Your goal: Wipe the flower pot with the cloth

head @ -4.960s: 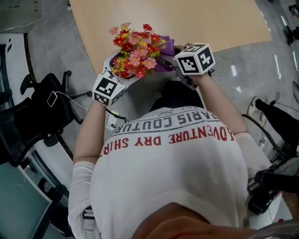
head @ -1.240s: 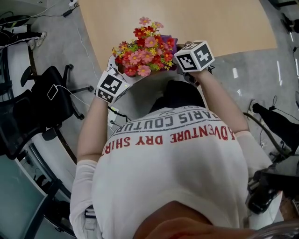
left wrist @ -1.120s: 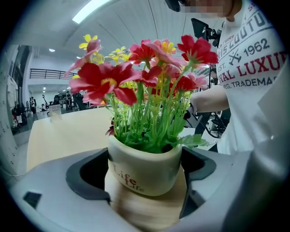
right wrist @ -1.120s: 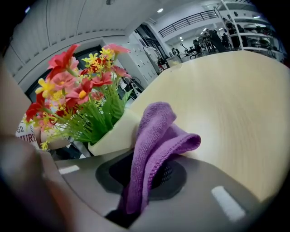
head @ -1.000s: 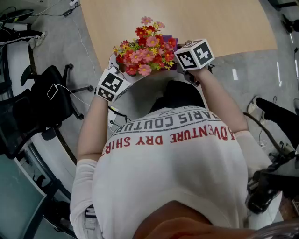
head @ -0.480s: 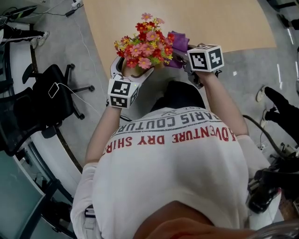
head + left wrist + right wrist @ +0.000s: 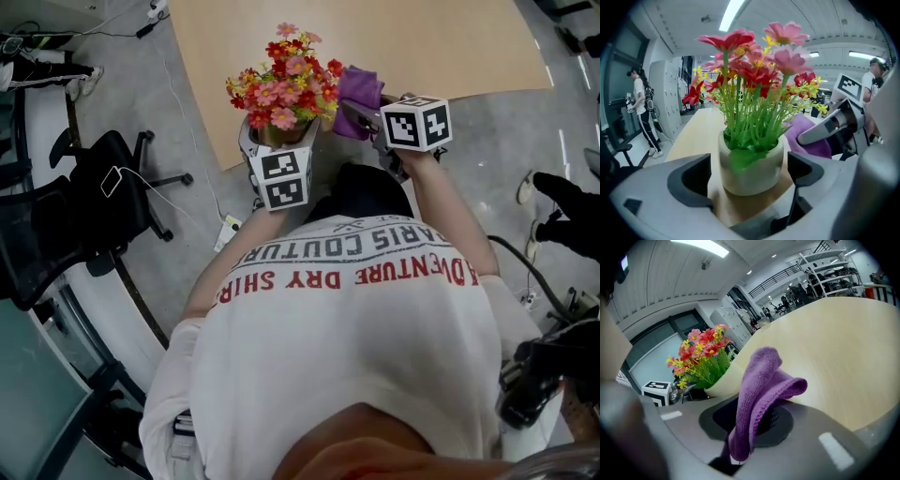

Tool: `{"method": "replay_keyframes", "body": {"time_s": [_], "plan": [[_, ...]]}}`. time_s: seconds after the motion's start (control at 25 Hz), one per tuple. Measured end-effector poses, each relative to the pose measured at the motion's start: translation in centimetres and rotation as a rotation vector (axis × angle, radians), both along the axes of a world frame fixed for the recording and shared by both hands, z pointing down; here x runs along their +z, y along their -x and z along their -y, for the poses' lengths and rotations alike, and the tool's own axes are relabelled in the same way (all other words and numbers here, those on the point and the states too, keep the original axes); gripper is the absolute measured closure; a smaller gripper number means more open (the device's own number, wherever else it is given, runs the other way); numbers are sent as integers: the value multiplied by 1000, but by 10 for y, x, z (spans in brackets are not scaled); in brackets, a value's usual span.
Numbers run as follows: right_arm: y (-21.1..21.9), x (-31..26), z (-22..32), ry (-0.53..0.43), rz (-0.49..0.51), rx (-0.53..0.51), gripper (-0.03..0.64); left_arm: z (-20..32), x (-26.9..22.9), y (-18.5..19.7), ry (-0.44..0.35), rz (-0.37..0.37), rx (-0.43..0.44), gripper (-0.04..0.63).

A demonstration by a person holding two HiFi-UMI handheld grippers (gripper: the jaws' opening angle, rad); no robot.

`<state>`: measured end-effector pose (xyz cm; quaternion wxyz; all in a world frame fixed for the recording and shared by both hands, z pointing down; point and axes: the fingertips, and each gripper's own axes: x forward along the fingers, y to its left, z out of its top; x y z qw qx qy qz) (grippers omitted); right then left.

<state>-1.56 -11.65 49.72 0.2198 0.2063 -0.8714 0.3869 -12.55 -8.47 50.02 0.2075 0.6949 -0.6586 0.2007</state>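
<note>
The white flower pot (image 7: 278, 134), full of red, pink and yellow flowers, stands near the tan table's front-left corner. My left gripper (image 7: 279, 142) reaches in from the near side. In the left gripper view its jaws sit close against both sides of the flower pot (image 7: 754, 171), so the left gripper (image 7: 750, 159) is shut on it. My right gripper (image 7: 361, 112) is shut on a purple cloth (image 7: 356, 86), just right of the blooms. In the right gripper view the cloth (image 7: 764, 385) stands up out of the right gripper (image 7: 752, 423). Whether cloth touches pot I cannot tell.
The tan table (image 7: 422, 47) stretches away behind the pot. A black office chair (image 7: 103, 202) stands on the grey floor to the left, with a white power strip (image 7: 230, 232) near it. A person (image 7: 640, 108) stands far left, another (image 7: 872, 79) far right.
My left gripper has swung from the pot's left side round to its near side. The right gripper and cloth have shifted a little right, so the cloth shows more beside the flowers.
</note>
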Motion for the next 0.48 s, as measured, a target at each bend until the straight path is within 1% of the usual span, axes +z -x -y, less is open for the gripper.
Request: {"method": "replay_keyframes", "body": {"time_s": [0.12,0.24,0.32,0.4,0.48], "plan": [[-4,1,3,-2,12,1,564,8,7,-6,13,5,-32,84],[-6,0,2,-5,19,8,565,8,5,-6,1,0,-50,87],[-4,-3,2,-7,21,11,565,7,1,-1,-13,-14,-62,136],[-1,-6,2,-11,23,13,564,4,-1,1,-18,-21,-52,137],[-1,-7,1,-9,27,11,564,3,-1,0,-16,-25,-25,138]]}}
